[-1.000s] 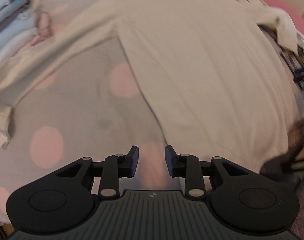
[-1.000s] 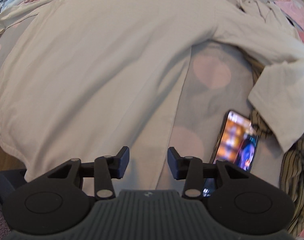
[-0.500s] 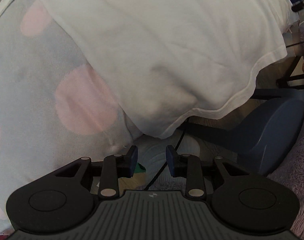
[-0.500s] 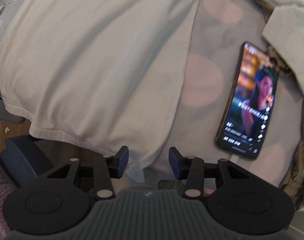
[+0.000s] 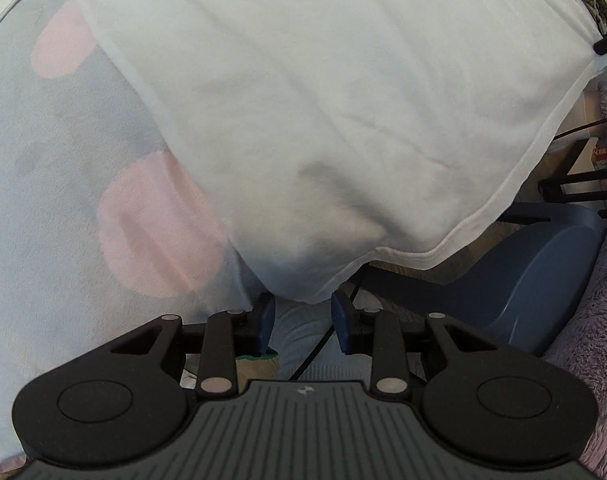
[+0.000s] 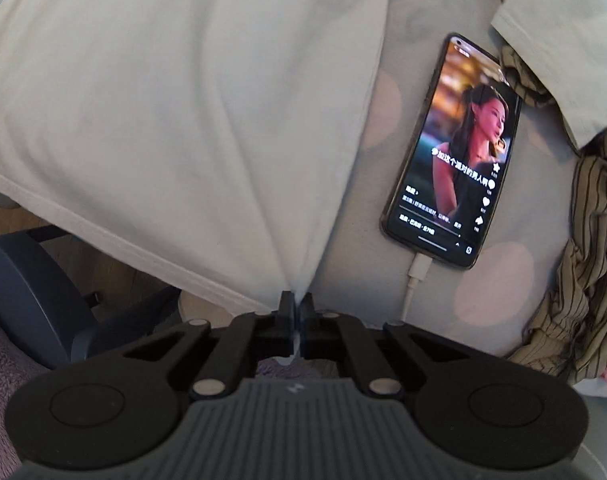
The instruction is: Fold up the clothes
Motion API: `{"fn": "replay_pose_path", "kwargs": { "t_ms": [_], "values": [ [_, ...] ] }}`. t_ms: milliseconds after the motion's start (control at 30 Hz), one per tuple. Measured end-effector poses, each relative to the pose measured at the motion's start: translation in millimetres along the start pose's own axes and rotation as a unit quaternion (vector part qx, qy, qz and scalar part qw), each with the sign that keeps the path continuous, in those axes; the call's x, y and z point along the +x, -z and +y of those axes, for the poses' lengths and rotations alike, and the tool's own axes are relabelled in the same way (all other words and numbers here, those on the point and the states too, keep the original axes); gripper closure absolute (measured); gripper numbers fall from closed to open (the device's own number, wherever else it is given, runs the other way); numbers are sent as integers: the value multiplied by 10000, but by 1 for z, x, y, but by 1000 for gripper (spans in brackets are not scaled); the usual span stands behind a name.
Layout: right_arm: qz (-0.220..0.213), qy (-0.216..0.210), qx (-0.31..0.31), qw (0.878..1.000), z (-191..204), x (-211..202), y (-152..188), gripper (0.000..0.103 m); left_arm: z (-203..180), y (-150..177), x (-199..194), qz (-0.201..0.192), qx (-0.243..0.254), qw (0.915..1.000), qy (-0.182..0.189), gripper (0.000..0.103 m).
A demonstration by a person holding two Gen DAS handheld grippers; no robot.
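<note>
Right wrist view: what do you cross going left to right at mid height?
White shirt → polka-dot bedding → phone → striped garment.

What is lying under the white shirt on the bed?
Under the white shirt lies the grey blanket with pink dots; its hem hangs past the edge over a blue chair. Anything beneath the shirt's middle is covered.
</note>
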State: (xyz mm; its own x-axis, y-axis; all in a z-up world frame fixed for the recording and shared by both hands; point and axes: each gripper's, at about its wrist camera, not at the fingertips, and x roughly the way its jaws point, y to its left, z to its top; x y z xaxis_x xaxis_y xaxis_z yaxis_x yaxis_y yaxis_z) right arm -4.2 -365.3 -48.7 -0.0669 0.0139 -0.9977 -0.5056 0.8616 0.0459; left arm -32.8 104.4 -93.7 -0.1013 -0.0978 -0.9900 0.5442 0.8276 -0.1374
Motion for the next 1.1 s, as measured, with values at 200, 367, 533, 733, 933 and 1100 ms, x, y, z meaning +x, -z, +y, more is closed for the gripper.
{"fn": "replay_pose_path", "kwargs": {
  "t_ms": [200,367,533,733,933,1100],
  "values": [
    [14,31,-143,9999,5,-3,0,100,-8,-2,5,-34,-26,9999,-94,99],
    [47,-36,-423,9991,9,-20,-1,100,-10,8,-22,-253,-105,9993,265,102],
    [-59,-196,-679,9975,7,-67,0,101,-5,13,-73,-586,-408,9965,432,103],
    [209,-159,-740,9969,26,-76,2,101,4,26,-92,-583,-593,9946,628,103],
    [620,-160,-685,9956,22,-31,2,101,-1,20,-49,-7,-666,9967,472,103],
    [701,-230,-612,9954,21,-16,-3,100,-4,15,-31,202,-777,9958,445,102]
  ]
}}
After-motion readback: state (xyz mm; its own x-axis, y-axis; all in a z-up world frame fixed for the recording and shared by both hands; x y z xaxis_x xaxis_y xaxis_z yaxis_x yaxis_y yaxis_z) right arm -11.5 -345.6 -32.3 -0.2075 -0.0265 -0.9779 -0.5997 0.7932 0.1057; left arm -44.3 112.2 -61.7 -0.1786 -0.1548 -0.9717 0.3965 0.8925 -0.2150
